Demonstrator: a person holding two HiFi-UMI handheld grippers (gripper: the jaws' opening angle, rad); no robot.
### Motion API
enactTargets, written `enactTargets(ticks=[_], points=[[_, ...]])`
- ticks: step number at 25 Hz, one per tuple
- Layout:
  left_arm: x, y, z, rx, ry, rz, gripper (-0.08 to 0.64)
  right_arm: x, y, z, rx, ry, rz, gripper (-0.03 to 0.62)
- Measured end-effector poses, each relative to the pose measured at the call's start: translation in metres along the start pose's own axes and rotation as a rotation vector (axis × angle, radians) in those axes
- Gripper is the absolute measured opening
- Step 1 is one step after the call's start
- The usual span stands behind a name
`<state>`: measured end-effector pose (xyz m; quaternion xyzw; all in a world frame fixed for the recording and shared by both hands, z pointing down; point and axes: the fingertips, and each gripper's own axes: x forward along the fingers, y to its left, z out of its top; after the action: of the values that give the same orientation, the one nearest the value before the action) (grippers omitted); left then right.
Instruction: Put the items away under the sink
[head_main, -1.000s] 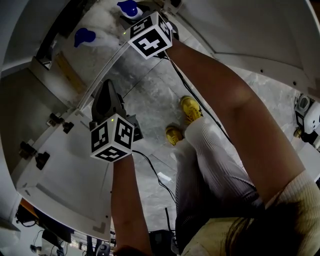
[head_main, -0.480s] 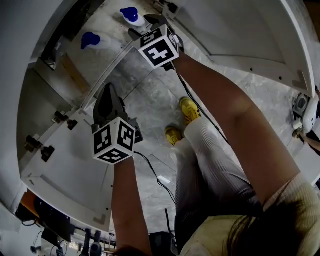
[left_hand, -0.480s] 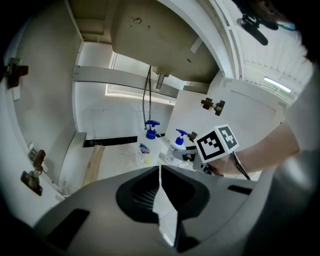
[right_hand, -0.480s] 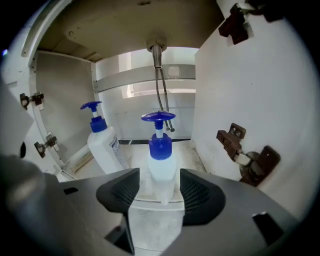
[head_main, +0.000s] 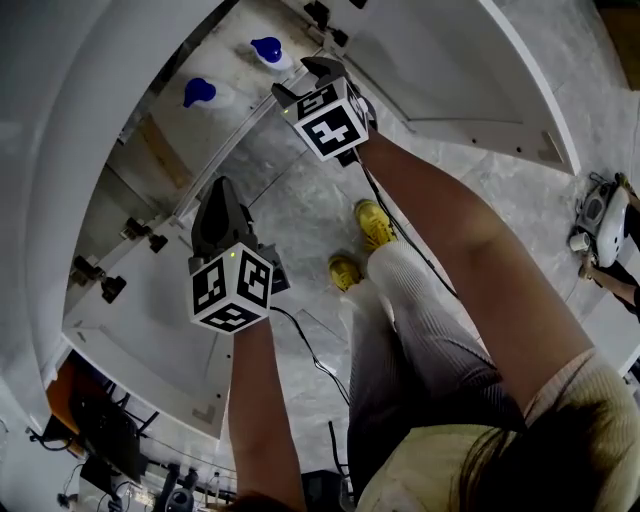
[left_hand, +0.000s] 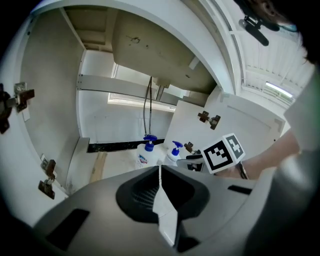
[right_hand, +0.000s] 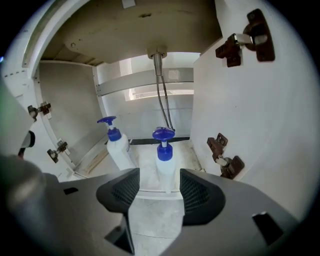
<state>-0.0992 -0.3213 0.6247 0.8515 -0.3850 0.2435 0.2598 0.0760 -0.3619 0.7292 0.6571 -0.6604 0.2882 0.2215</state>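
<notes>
Both jaws spread, the right hand-held gripper (right_hand: 159, 184) has drawn back from the nearer pump bottle (right_hand: 165, 164), now stowed; left hand-held gripper (left_hand: 160, 172) pressed together, empty.

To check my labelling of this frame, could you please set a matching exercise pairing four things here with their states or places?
1. left tongs
2. right tongs
3. nearer pump bottle
4. hoses

A. hanging below the basin
B. shut, empty
C. upright on the cabinet floor
D. open

Pairs: 1-B, 2-D, 3-C, 4-A.
</notes>
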Motion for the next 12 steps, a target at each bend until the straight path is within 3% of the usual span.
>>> enactTargets(ticks=[12], points=[[-0.04, -0.006, 0.012, -0.058, 0.008, 0.015, 0.048, -0.055, 0.023, -0.007, 0.029, 0.058, 0.045, 0.241]])
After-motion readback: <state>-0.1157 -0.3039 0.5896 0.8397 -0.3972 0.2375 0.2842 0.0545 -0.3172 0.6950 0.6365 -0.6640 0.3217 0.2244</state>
